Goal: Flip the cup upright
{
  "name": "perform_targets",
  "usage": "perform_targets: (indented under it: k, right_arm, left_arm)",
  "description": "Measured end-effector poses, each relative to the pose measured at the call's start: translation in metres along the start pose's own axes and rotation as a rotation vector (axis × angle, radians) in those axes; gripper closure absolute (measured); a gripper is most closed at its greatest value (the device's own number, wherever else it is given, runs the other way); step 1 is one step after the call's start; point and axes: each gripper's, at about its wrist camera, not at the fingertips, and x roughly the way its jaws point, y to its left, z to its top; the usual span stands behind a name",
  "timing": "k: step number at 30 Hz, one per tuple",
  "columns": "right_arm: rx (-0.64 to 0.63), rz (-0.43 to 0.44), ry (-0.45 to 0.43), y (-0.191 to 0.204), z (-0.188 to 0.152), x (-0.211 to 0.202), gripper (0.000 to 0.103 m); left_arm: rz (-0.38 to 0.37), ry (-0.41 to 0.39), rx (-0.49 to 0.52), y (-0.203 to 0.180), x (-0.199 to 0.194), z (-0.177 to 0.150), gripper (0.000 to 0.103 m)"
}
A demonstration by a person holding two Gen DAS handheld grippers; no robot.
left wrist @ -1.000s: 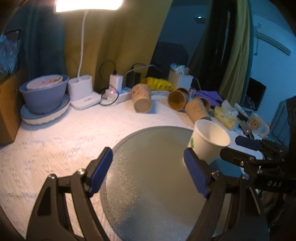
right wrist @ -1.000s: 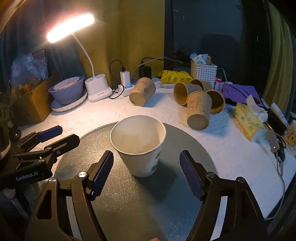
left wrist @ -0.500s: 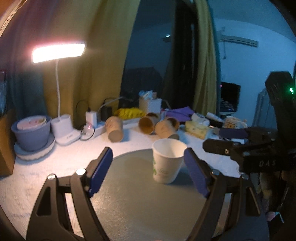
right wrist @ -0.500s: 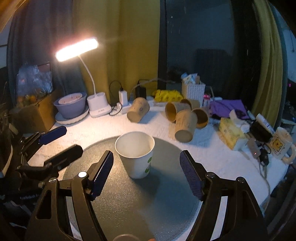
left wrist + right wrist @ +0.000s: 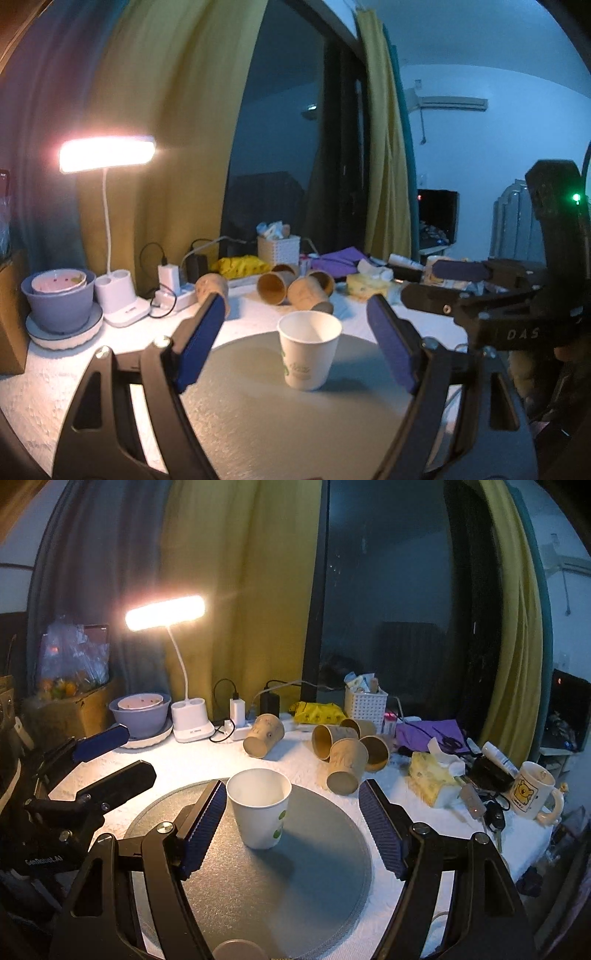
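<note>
White paper cup (image 5: 261, 806) upright, mouth up, standing on the round grey mat (image 5: 295, 893); green print on its side wall; interior looks empty; seen from the left wrist view the same cup (image 5: 309, 349) sits near the far middle of the mat (image 5: 280, 417)

Right gripper (image 5: 291, 829): jaws released, spread wide, nothing between the pads touching; cup stands in the gap, closer to the left pad, apart from both; gripper raised behind the cup on the near side

Left gripper (image 5: 295, 341): jaws released, wide apart; cup lies in line between the blue pads but farther off, no contact; in the right wrist view the left gripper (image 5: 107, 755) shows at the left edge of the mat, apart from the cup; in the left wrist view the right gripper (image 5: 443, 282) shows at the right, fingers pointing inward, clear of the cup

Surface (image 5: 207, 757) covered with white textured cloth; behind the mat several brown paper cups (image 5: 345, 760) lie on their sides, one separate brown cup (image 5: 263, 735) to their left; lit desk lamp (image 5: 166, 612) on a white base at the rear; purple bowl (image 5: 139, 716) on a plate left of the lamp base; white basket (image 5: 365, 705), tissue pack (image 5: 432, 779) and a bear mug (image 5: 530, 790) to the right
</note>
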Motion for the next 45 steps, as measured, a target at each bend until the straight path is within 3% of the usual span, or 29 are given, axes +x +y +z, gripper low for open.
perform_targets:
  k: [8, 15, 45]
  right_arm:
    - [-0.002, -0.012, -0.009, -0.001, -0.007, -0.008, 0.026]
    - [0.008, -0.014, 0.002, -0.001, -0.009, -0.004, 0.026]
    - [0.013, -0.005, 0.011, 0.003, -0.013, -0.002, 0.026]
  left_arm:
    - [-0.018, -0.018, 0.034, -0.01, -0.005, 0.0, 0.022]
    - [0.053, 0.009, 0.03, -0.005, 0.002, -0.002, 0.022]
    - [0.046, 0.007, 0.034, -0.006, 0.001, -0.004, 0.022]
